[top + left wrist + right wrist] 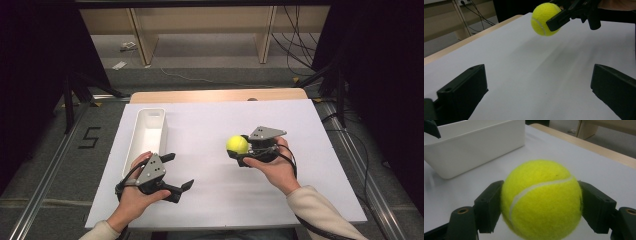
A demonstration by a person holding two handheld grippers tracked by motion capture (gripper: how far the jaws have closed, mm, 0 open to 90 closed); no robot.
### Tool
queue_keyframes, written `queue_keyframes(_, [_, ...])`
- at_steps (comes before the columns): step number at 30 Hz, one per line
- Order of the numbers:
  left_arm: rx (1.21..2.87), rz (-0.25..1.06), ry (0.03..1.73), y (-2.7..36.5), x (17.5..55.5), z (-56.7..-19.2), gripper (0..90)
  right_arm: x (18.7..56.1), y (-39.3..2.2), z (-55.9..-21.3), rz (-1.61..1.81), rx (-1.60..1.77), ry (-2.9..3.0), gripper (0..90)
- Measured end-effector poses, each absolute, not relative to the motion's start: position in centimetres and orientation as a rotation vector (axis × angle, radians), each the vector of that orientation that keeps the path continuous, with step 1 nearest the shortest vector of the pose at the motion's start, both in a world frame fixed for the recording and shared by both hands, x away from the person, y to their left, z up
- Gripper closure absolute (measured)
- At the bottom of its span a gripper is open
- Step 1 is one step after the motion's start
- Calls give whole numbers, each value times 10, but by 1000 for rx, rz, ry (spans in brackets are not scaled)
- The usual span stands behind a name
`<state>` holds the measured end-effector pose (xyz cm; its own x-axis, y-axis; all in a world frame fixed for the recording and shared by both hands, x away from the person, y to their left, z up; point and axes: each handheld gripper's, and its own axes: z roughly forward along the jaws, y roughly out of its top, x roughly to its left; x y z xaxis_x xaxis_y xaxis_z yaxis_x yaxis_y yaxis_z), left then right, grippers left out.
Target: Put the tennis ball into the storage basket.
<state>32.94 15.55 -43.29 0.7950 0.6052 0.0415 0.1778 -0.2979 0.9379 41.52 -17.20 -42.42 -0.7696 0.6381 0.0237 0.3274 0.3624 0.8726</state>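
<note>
Ball sits just right of centre in the high view, bright yellow, pinched between the jaws of the right gripper, which the person's right hand holds over the white table. In the right gripper view the ball takes up the lower middle of the frame, a black jaw pressed against each side of it, its white seam curving across the front. It appears lifted off the table: in the left gripper view the ball hangs at the top centre with a soft shadow on the white surface below it, and the right gripper reaches in from the upper right to clamp it. Over at the lower left of the high view, the left gripper is held in the left hand with its jaws spread wide and nothing between them; its own view shows the two jaws far apart at the lower left and lower right, bare table between. A white bin stands at the left of the table, just beyond the left hand, long and narrow. In the right gripper view the bin fills the upper left, well apart from the ball.
</note>
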Motion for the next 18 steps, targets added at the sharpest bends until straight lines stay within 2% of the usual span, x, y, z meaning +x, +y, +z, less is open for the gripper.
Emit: queue_keyframes(18, [1860,476,594,156,330,-433,3,417,-162,-425,1376,843,2325,262])
